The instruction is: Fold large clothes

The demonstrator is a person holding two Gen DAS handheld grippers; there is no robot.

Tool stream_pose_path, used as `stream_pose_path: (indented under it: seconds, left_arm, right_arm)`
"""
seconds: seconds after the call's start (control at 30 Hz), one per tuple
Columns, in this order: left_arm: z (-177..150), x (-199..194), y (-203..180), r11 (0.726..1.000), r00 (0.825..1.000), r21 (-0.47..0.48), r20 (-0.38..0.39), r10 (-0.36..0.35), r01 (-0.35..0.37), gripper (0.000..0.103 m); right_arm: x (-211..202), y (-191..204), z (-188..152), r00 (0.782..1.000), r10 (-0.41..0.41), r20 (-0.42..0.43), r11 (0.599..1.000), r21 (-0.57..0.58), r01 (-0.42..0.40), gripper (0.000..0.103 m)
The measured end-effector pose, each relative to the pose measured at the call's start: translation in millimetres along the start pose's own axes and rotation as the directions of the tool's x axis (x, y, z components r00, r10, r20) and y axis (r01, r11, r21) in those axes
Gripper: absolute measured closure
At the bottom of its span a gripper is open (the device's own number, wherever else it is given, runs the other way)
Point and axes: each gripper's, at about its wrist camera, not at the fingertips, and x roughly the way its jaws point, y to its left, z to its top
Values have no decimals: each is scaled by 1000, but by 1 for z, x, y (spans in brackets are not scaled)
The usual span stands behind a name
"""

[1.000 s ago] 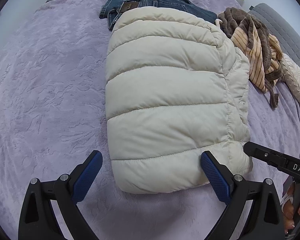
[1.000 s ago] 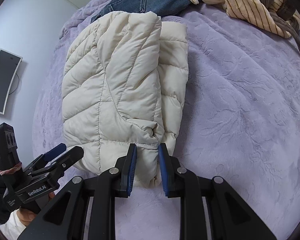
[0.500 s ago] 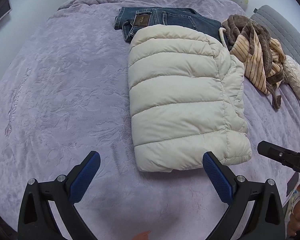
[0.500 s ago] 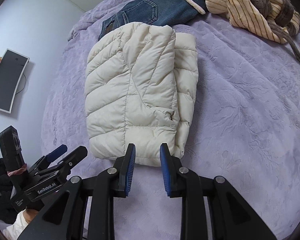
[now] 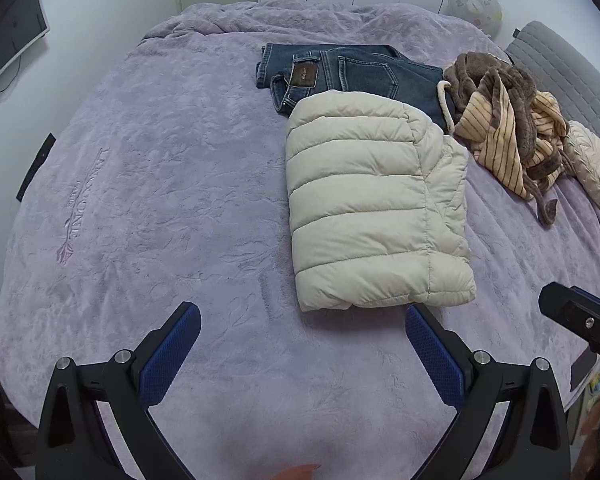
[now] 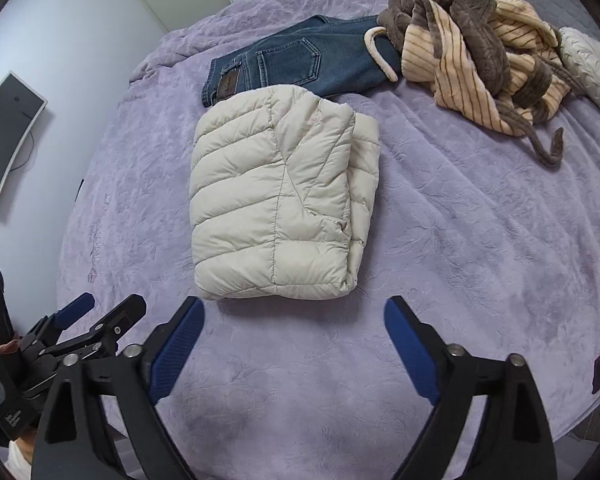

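Note:
A cream puffer jacket (image 5: 372, 204) lies folded into a compact block on the purple bedspread (image 5: 160, 200); it also shows in the right wrist view (image 6: 276, 204). My left gripper (image 5: 300, 324) is open and empty, held back from the jacket's near edge. My right gripper (image 6: 292, 316) is open and empty, also short of the near edge. The left gripper shows at the lower left of the right wrist view (image 6: 96, 312). Part of the right gripper (image 5: 572, 312) shows at the right of the left wrist view.
Folded blue jeans (image 5: 340, 76) lie just beyond the jacket. A brown and striped garment heap (image 5: 508, 120) lies to the right, with a cream cushion (image 5: 596, 168) and grey headboard (image 5: 560, 68) beyond. A monitor (image 6: 4, 140) hangs on the left wall.
Both grippers have pulled back from the jacket, which now looks smaller. My right gripper, shut on the jacket's near edge a second ago, has let go and opened wide.

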Motion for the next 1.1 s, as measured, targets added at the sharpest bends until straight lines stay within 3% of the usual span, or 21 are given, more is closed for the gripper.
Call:
stream_pose_path:
  seconds: [0.13, 0.5, 1.1]
  left_arm:
    - [-4, -25, -2, 1000, 1000, -5, 24, 1, -1, 1]
    - [-10, -86, -5, 999, 997, -27, 72, 35, -33, 1]
    - [-25, -107, -2, 995, 994, -52, 55, 91, -88, 1]
  right_arm:
    - [-23, 11, -4, 997, -39, 71, 999, -14, 40, 0]
    - [-71, 35, -17, 991, -80, 104, 995, -50, 86, 0]
    - [-87, 33, -29, 988, -104, 113, 994, -34, 108, 0]
